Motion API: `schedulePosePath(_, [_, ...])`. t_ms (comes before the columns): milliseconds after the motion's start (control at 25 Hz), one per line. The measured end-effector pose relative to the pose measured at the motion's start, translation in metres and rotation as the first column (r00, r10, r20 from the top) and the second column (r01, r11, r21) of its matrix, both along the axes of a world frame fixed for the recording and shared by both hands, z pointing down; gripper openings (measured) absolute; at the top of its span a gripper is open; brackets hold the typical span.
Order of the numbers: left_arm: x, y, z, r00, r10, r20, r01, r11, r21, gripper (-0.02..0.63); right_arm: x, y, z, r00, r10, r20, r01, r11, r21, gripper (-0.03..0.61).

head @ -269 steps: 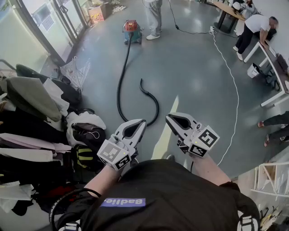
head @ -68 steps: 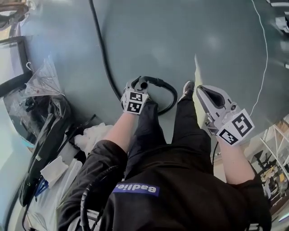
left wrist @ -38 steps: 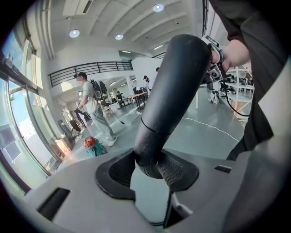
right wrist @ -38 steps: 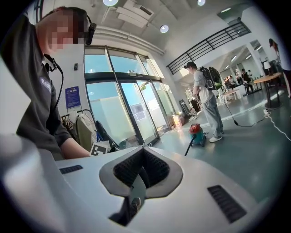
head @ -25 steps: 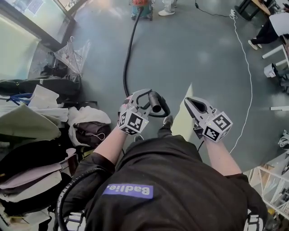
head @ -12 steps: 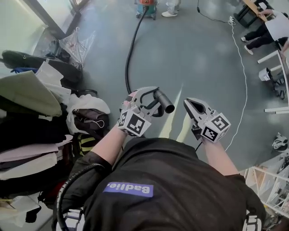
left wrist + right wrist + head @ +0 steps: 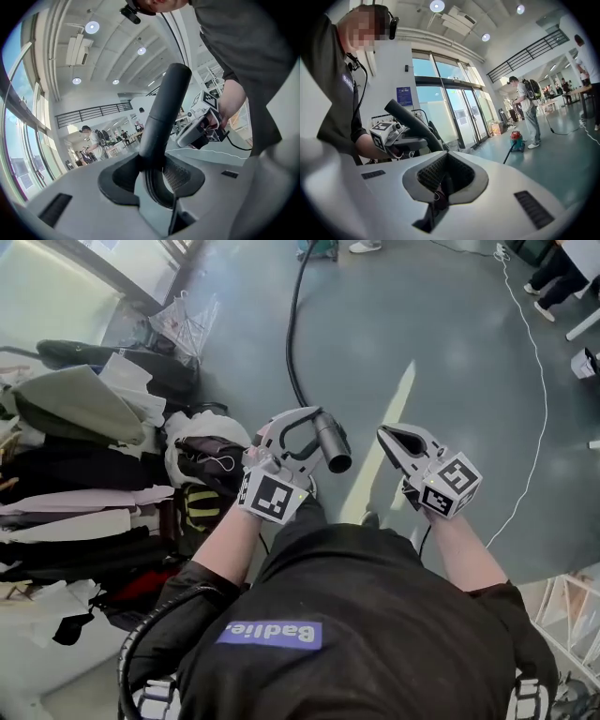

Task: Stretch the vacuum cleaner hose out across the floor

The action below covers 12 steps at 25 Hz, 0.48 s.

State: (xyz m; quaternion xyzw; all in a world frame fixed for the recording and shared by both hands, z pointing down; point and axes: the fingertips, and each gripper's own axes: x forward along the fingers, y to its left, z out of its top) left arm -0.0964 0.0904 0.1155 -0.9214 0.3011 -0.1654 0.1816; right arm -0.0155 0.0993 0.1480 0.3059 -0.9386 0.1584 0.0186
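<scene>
The black vacuum hose (image 7: 294,343) runs down the grey floor from the vacuum cleaner (image 7: 319,246) at the top edge. Its free end, a rigid black tube (image 7: 332,442), is lifted off the floor, with my left gripper (image 7: 305,427) shut on it. In the left gripper view the tube (image 7: 164,112) stands up between the pads of the gripper (image 7: 157,173). My right gripper (image 7: 386,435) hangs beside it to the right, shut and empty; its pads (image 7: 436,176) meet. The red vacuum cleaner (image 7: 516,137) stands far off by the glass doors.
A heap of clothes and bags (image 7: 84,474) lines the left side, with a folded clear umbrella (image 7: 183,324) behind it. A white cable (image 7: 536,399) curves over the floor on the right. A person with a backpack (image 7: 527,117) stands near the vacuum cleaner.
Both grippers have moved away from the vacuum cleaner, which has slid to the top edge. The hose end has risen in the left gripper, and the hose now lies straighter.
</scene>
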Motion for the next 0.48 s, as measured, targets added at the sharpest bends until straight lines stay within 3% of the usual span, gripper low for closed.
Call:
schedulePosePath(280, [0.016, 0.068, -0.013, 0.998, 0.053, 0.026, -0.054, 0.998, 0.038, 0.164, 0.033, 0.074, 0.013, 0.999, 0.046, -0.011, -0.047, 0.998, -0.031, 0.005])
schedulePosePath(480, [0.006, 0.11, -0.013, 0.985, 0.168, 0.028, -0.17, 0.983, 0.075, 0.164, 0.034, 0.129, 0.026, 0.984, 0.174, -0.03, -0.176, 0.983, -0.058, 0.005])
